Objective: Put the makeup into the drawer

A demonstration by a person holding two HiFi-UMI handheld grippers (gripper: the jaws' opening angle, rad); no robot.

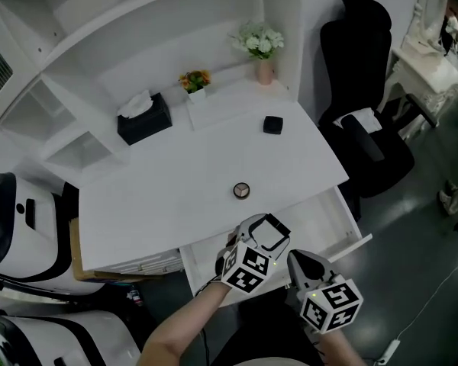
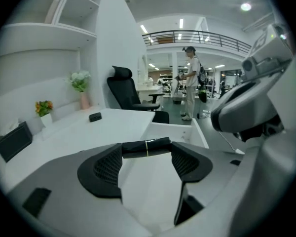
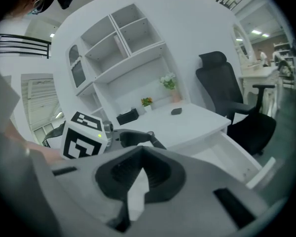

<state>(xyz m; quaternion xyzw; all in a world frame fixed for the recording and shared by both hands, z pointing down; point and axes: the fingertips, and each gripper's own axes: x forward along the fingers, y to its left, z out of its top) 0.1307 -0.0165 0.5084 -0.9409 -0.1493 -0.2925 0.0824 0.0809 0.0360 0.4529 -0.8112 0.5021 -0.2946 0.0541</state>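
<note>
Head view: pinching a black tube (image 2: 147,146) in left tongs (image 1: 269,233) over the drawer (image 1: 317,218), five o'clock of the compact (image 1: 242,191), right tongs (image 3: 140,152) pressed together.

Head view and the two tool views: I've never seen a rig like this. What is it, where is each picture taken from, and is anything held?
There is no robot here: a person holds a two-jaw tool in each hand. The top-down picture comes from a camera on the person's head. The other two come from cameras riding on the tools, each looking along its own jaws. The white desk carries a tissue box, two flower pots, a black case and a round compact. Its drawer stands open. The left tool grips a black tube endwise between its jaws, near the drawer. The right tool is shut and empty.
</note>
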